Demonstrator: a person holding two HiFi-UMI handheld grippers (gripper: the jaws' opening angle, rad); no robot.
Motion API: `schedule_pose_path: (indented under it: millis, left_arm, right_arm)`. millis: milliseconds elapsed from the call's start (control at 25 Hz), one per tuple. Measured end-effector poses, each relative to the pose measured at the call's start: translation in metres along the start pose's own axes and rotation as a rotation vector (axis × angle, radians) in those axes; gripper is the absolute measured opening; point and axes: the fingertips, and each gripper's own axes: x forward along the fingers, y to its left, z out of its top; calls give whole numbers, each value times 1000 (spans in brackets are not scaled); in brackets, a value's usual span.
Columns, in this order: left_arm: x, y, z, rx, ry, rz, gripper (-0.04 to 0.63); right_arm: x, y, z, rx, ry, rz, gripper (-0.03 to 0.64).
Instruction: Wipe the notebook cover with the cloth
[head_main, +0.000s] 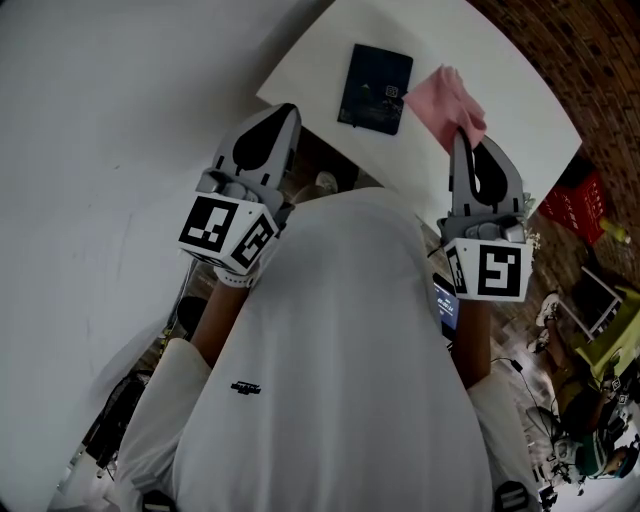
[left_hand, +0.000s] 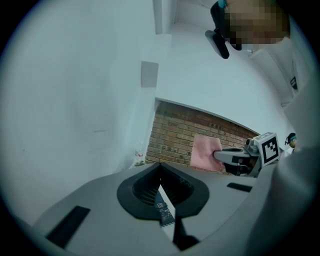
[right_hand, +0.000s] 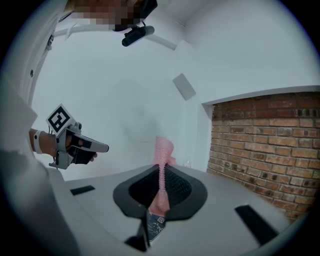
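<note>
A dark notebook (head_main: 375, 88) lies flat on the white table (head_main: 500, 70), ahead of both grippers. My right gripper (head_main: 462, 137) is shut on a pink cloth (head_main: 450, 102), which hangs in the air to the right of the notebook. In the right gripper view the cloth (right_hand: 162, 150) stands pinched between the jaws of the right gripper (right_hand: 161, 170), with a sliver of notebook (right_hand: 155, 225) below. My left gripper (head_main: 283, 113) is shut on nothing, held near the table's near-left edge. In the left gripper view the left gripper (left_hand: 160, 167) shows only a slit, with the notebook (left_hand: 164, 211) seen through it.
My white-shirted torso (head_main: 350, 360) fills the lower head view. A brick wall (head_main: 560, 40) runs behind the table on the right, with a red crate (head_main: 575, 205) and other clutter on the floor below it. A white wall (head_main: 100, 120) is on the left.
</note>
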Motion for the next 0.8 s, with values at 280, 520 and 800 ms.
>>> schedule_pose_path:
  millis: [280,520,800]
  left_arm:
    - [3,-7,-6,-9,17,-9,18]
    - [6,-14,-9,-7,25,-24,18]
    - [6,-27,-13,2,60,-85,18]
  right_arm:
    - [-1,0,-4,11,7,6,18]
    - [-6,2,-6,18,11,1,18]
    - [-6,5,-3,79,3,17,18]
